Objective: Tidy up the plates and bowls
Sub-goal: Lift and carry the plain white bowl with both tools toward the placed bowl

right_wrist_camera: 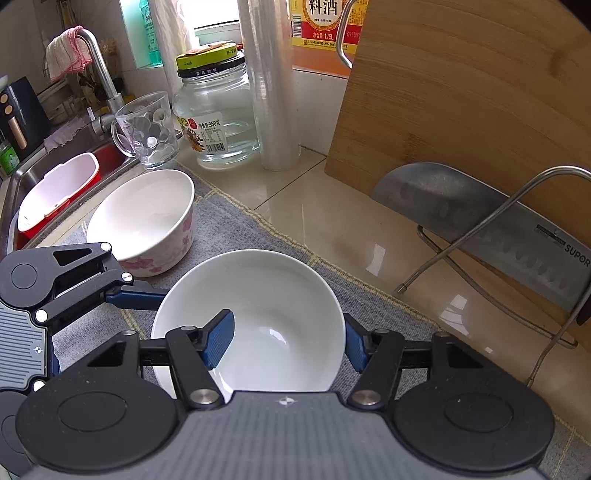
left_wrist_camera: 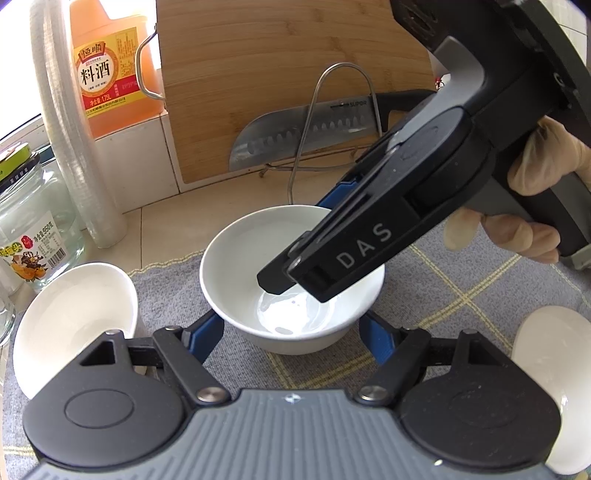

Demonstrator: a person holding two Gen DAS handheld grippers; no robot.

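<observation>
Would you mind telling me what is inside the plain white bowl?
Only one right gripper finger; white bowl looks otherwise empty. The near inner wall is hidden by the gripper body.

The right claw (left_wrist_camera: 273, 284) carries "DAS" in pale letters on its arm; the knife (left_wrist_camera: 295, 136) blade reads "SUPOR"; the orange bottle (left_wrist_camera: 110, 70) is labelled "料酒" and "1.75L"; the glass jar (right_wrist_camera: 216, 118) label shows "950克".

White tiled wall (right_wrist_camera: 314, 110), glossy beige countertop (right_wrist_camera: 332, 221), steel sink (right_wrist_camera: 55, 162), daylit window (right_wrist_camera: 214, 14)
</observation>
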